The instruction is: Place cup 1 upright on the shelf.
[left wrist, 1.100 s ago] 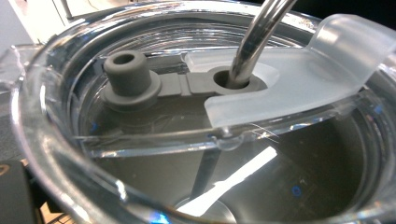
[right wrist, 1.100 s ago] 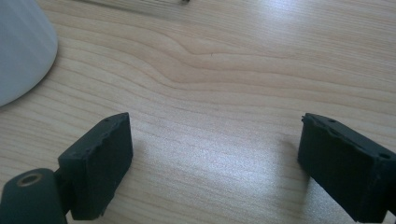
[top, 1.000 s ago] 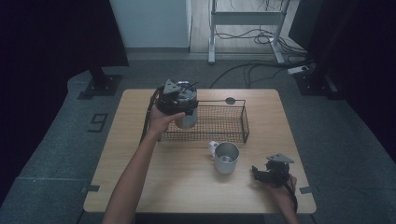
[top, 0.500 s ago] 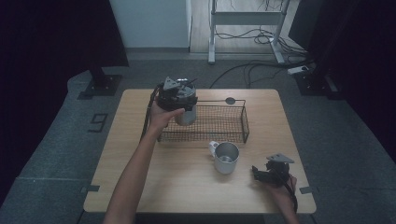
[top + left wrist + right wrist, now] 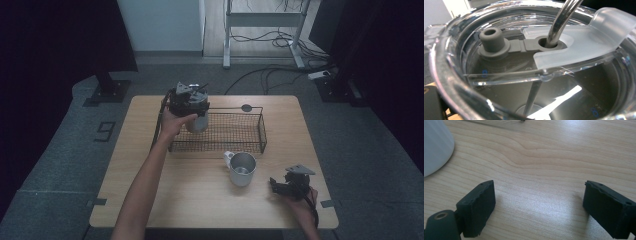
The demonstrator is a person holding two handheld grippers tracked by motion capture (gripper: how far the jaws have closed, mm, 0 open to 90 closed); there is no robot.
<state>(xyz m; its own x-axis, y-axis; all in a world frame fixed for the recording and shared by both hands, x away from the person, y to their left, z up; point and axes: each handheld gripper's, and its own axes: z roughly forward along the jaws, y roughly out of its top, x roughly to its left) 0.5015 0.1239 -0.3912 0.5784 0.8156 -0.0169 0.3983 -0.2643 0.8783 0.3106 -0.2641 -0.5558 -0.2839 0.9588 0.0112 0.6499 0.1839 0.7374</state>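
We see a steel tumbler (image 5: 196,121) with a clear lid (image 5: 584,47) and metal straw (image 5: 560,22) held above the far-left corner of the wire basket (image 5: 235,132) on the desk (image 5: 150,185). The left gripper (image 5: 189,102) sits at its top; whether its fingers are spread or pinching, we cannot tell. Near the basket stands a metal mug (image 5: 242,168). Right of the mug, the right gripper (image 5: 292,184) rests low over the desk, fingers (image 5: 477,207) spread wide around bare wood.
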